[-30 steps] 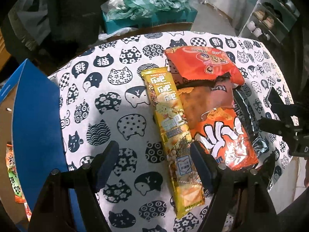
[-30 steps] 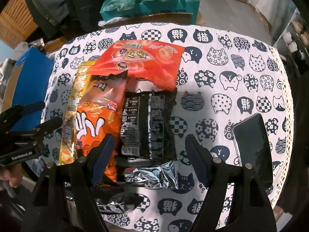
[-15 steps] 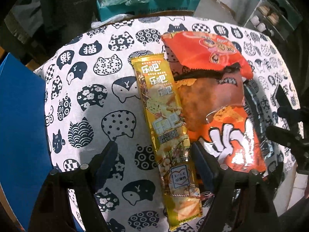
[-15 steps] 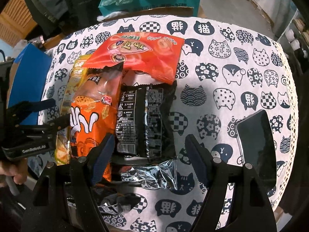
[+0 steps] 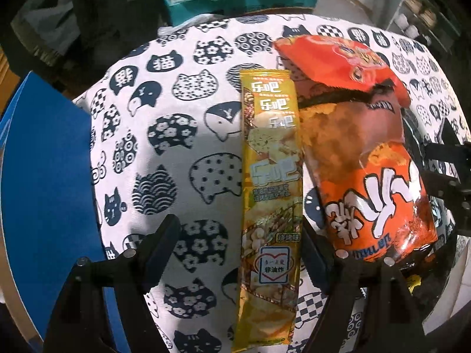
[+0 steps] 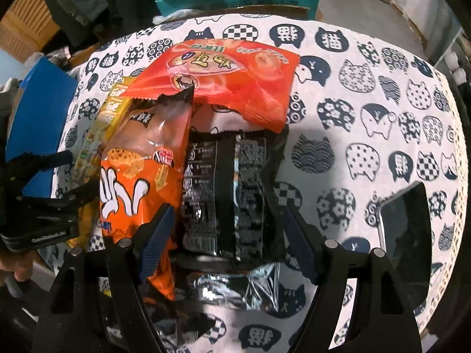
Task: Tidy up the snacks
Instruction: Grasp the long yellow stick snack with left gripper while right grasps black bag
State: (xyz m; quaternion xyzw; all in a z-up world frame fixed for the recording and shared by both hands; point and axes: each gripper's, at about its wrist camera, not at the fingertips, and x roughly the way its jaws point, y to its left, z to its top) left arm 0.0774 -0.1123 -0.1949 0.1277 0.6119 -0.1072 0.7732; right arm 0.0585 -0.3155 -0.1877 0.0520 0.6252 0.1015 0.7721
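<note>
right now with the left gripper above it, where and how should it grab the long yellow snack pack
Grip the yellow snack pack across its narrow width near the lower half, coming straight down. It lies flat and long on the tablecloth, already between the open left gripper fingers; its right edge sits close against the orange bag.

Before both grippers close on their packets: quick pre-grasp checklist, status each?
1. Left gripper open: ok.
2. Yellow packet between left jaws: ok, off-centre toward one finger.
3. Right gripper open: ok.
4. Black packet between right jaws: ok.
5. Black packet free of neighbours: not ok, orange bag overlaps its edge.
6. Pads touching packets: cannot tell.
</note>
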